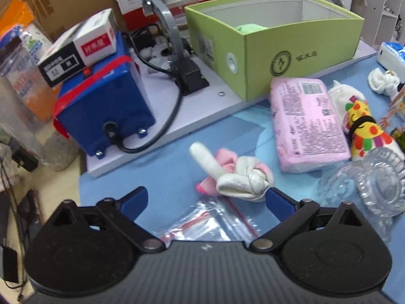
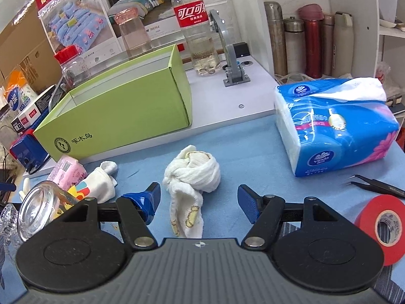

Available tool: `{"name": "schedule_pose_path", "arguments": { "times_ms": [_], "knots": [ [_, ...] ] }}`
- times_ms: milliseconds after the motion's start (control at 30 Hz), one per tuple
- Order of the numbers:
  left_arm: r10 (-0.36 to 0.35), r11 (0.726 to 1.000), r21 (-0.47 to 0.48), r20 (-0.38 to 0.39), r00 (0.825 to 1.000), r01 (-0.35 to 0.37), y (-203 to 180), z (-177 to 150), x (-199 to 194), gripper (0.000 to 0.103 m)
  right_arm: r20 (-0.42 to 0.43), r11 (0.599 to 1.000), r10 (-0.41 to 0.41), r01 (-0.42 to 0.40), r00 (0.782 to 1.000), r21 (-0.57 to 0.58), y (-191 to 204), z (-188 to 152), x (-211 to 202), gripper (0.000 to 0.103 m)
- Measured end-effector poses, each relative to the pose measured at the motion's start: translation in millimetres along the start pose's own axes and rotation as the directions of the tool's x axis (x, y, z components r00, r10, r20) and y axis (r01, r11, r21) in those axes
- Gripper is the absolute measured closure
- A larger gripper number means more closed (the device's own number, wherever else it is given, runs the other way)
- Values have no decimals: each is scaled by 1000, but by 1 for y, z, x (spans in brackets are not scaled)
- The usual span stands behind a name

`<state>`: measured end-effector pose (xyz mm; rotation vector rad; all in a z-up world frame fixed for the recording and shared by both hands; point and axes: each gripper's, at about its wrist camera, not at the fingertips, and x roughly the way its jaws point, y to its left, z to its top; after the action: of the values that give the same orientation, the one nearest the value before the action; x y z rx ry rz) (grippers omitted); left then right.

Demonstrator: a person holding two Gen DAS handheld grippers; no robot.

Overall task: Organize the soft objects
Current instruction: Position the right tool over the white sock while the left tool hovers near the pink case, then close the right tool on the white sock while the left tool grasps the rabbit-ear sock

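Step in hand: both tongs are lined up on knotted socks on the table (image 2: pixel 253 139); neither grasp looks made, and judging by the green cloth (image 1: pixel 250 27) already in the green box (image 1: pixel 298 58), the box is likely where they go.
Left tongs (image 1: pixel 206 200): spread wide, holding nothing; the pink-and-white knotted sock (image 1: pixel 238 177) lies at about 1 o'clock from the gap, its near end just beside the right fingertip (image 1: pixel 278 200).
Right tongs (image 2: pixel 198 198): spread wide, holding nothing; the white knotted sock (image 2: pixel 192 174) lies between the fingers, its loose tail running toward 6 o'clock.
Box from right tongs: 11 o'clock, well apart.
Next move, right: probably a short push forward so the pads bracket the knot, then squeeze.
Next move, left: shift toward 1 o'clock to centre the sock.
Risk: the glass jar (image 2: pixel 38 212) at 9 o'clock of the right tongs could be knocked.
Pose: both tilted down toward the table, low over it.
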<state>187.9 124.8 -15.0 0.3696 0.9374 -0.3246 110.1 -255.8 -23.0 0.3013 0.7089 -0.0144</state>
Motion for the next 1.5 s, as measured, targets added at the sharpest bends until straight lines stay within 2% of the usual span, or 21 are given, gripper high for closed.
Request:
{"name": "schedule_pose_path", "arguments": {
  "times_ms": [100, 167, 233, 300, 333, 467, 600, 733, 867, 967, 1233, 1333, 1433, 1500],
  "knots": [
    [110, 993, 34, 8, 994, -110, 3, 4, 6, 3, 0, 1000, 6, -6, 1000, 2, 0, 1, 3, 50],
    [157, 987, 26, -3, 988, -157, 6, 8, 12, 4, -2, 1000, 10, -10, 1000, 4, 1, 1, 4, 50],
    [118, 993, -19, -16, 993, -118, 13, 9, 11, 4, -4, 1000, 12, -12, 1000, 0, 1, 2, 5, 50],
    [23, 996, -84, -8, 1000, -23, 15, 11, 5, 4, 0, 1000, 18, -18, 1000, 1, 1, 2, 5, 50],
    [-1, 994, -107, 9, 1000, 2, 14, 12, 2, 4, 4, 1000, 19, -19, 1000, 3, 1, 2, 5, 50],
    [56, 986, -160, 51, 997, -47, 7, 23, -1, 4, 13, 999, 23, -23, 1000, 22, -1, 4, 6, 50],
    [73, 963, -262, 0, 997, -71, 9, 37, 16, 4, 17, 999, 37, -37, 999, 10, 3, 5, 6, 50],
    [46, 948, -314, -36, 998, -55, 10, 43, 34, 4, 22, 999, 34, -35, 999, 20, 0, 5, 6, 50],
    [59, 938, -339, -67, 996, -78, 8, 45, 48, 4, 19, 999, 31, -31, 999, 30, -2, 1, 7, 50],
    [39, 935, -351, -69, 997, -61, 7, 41, 55, 4, 13, 999, 36, -36, 999, 26, -1, -3, 10, 49],
    [39, 932, -357, -64, 997, -60, 8, 39, 59, 4, -2, 996, -39, 38, 999, -76, 12, 3, 34, 49],
    [41, 932, -357, -60, 997, -60, 8, 39, 62, 4, 9, 986, -61, 62, 998, -152, 20, 4, 43, 48],
    [33, 934, -355, -49, 998, -49, 6, 37, 56, 12, 30, 960, -92, 96, 995, -263, 29, -2, 46, 47],
    [21, 934, -356, -40, 999, -33, 6, 37, 50, 38, 55, 966, -86, 97, 995, -241, 26, -5, 45, 45]
  ]
}}
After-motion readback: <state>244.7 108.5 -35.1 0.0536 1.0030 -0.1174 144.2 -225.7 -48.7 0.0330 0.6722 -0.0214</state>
